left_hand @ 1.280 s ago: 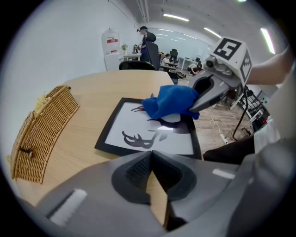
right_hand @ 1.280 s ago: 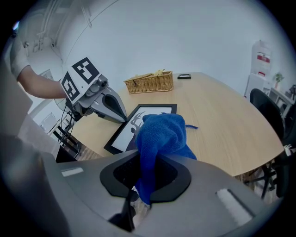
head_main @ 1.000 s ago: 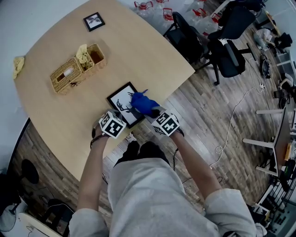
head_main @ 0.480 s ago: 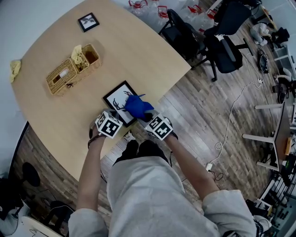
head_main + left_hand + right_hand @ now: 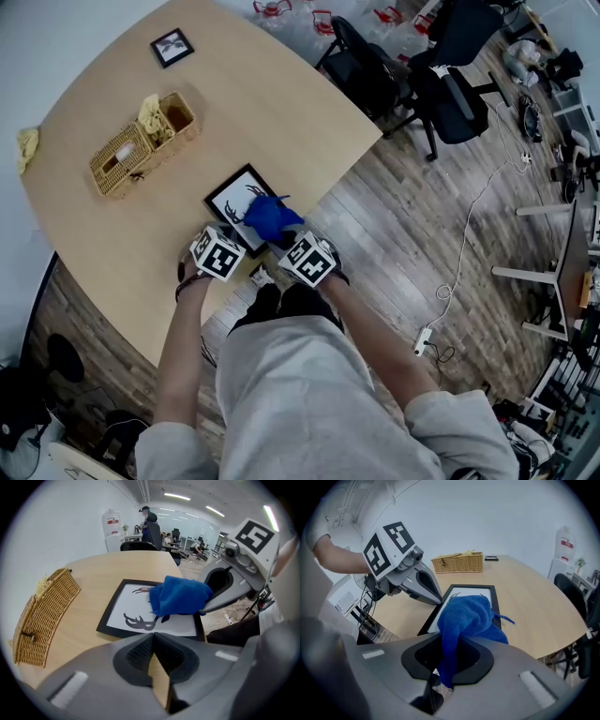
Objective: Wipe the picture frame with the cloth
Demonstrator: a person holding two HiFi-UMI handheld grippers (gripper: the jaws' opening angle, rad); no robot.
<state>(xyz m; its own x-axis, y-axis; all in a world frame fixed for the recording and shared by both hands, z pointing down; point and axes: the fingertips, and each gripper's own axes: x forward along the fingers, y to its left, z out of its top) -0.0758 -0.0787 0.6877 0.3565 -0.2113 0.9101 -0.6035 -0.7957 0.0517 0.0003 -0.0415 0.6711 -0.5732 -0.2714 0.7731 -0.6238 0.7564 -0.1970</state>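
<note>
Wooden table, black deer-print picture frame, blue cloth clamped in right hand-held gripper, left hand-held gripper closed

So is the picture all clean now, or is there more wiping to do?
Not finished, I think. Done: the right tongs grip the blue cloth. Happening: the cloth lies bunched on the picture frame, while the shut left tongs sit at its near edge. Probably left: the uncovered glass and black border.
</note>
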